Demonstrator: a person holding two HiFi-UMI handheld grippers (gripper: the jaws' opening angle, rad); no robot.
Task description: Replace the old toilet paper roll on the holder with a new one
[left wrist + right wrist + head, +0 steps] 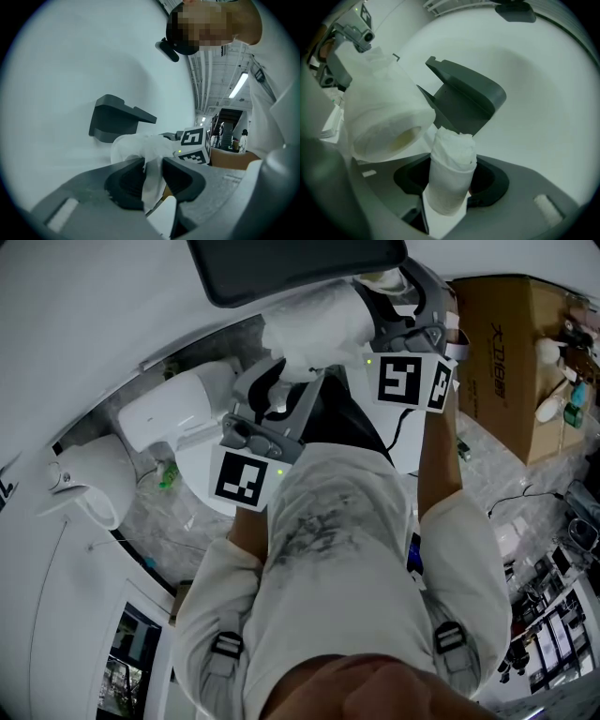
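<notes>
A dark grey holder (464,98) juts from the white wall, also in the left gripper view as the holder (117,119). My left gripper (152,176) is shut on a loose fold of white paper from the full new roll (136,145). That roll (384,117) hangs left of the holder, its cardboard core showing. My right gripper (452,183) is shut on a thin, nearly used-up old roll (452,159), upright just below the holder. In the head view the left gripper (277,390) and right gripper (398,296) are both raised, with the new roll (314,324) between them.
A white toilet (178,409) stands below left of the grippers. A cardboard box (511,362) sits at the right, with small clutter on the floor beyond it. A white wall fixture (84,479) is at far left. The person's torso fills the lower middle.
</notes>
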